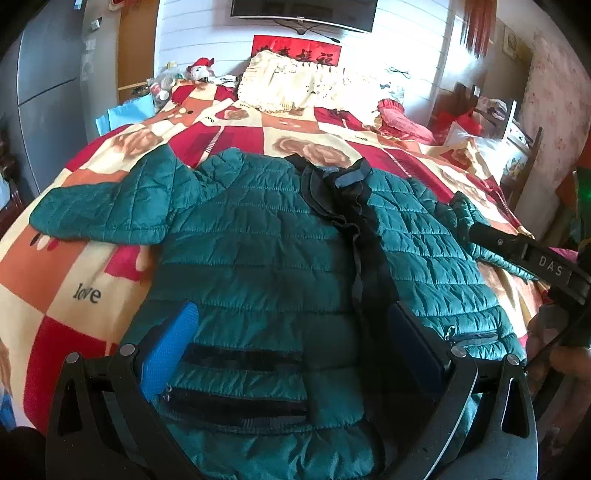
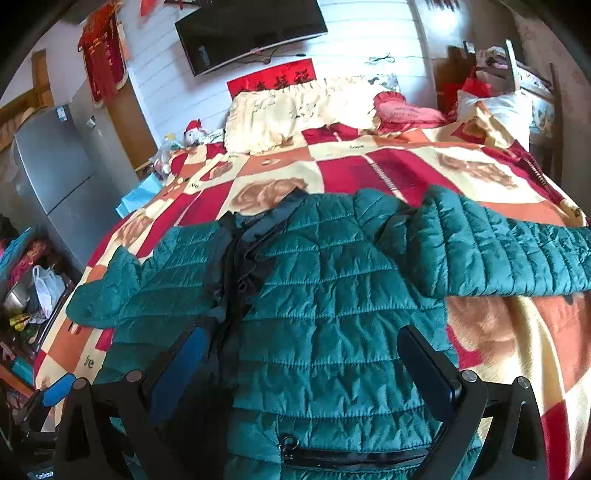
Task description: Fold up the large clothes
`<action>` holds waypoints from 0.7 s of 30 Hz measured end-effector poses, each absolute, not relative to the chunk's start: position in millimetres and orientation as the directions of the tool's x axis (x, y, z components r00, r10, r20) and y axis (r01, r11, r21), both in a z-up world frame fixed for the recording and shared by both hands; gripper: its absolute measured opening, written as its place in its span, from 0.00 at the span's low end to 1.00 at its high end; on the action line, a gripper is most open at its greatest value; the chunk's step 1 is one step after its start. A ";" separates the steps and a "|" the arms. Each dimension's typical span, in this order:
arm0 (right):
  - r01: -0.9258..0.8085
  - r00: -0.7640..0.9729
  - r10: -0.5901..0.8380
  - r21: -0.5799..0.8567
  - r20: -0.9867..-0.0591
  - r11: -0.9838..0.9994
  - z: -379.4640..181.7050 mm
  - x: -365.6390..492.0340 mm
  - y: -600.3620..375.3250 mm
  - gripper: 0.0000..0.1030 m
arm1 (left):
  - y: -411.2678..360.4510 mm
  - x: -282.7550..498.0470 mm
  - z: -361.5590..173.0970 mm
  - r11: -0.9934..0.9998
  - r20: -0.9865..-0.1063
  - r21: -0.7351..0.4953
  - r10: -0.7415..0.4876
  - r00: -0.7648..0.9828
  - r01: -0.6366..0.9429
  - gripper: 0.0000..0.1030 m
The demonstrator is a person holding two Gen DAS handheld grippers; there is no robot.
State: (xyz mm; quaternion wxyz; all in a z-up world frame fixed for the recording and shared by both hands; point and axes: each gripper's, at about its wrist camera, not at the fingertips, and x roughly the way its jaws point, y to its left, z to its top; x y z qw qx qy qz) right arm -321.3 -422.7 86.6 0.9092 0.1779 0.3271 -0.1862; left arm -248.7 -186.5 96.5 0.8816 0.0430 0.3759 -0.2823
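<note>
Flat on one blanket (image 1: 92, 280), one green jacket (image 1: 258, 240), two sleeves spread

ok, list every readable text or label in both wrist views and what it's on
"love" – on the checked blanket, cream square left of the green jacket.
"DAS" – on the black arm of the right claw in the left wrist view.
Red banner under the TV: black Chinese characters, too blurred to read.
Smaller "love" prints farther up the blanket: only partly legible.
Fridge stickers: too small to read.
</note>
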 end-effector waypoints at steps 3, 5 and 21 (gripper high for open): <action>0.462 0.719 -0.253 0.173 -0.647 0.870 90.2 -319.2 -421.8 1.00 | -187.8 -243.4 97.1 0.838 -0.689 -0.135 -0.462 0.558 0.528 0.99; 0.458 0.717 -0.258 0.159 -0.647 0.875 91.2 -314.1 -420.6 1.00 | -188.4 -241.1 98.3 0.839 -0.688 -0.135 -0.463 0.559 0.528 0.99; 0.447 0.715 -0.252 0.149 -0.652 0.882 89.8 -304.2 -411.0 1.00 | -195.2 -225.1 106.7 0.848 -0.672 -0.121 -0.452 0.586 0.515 0.99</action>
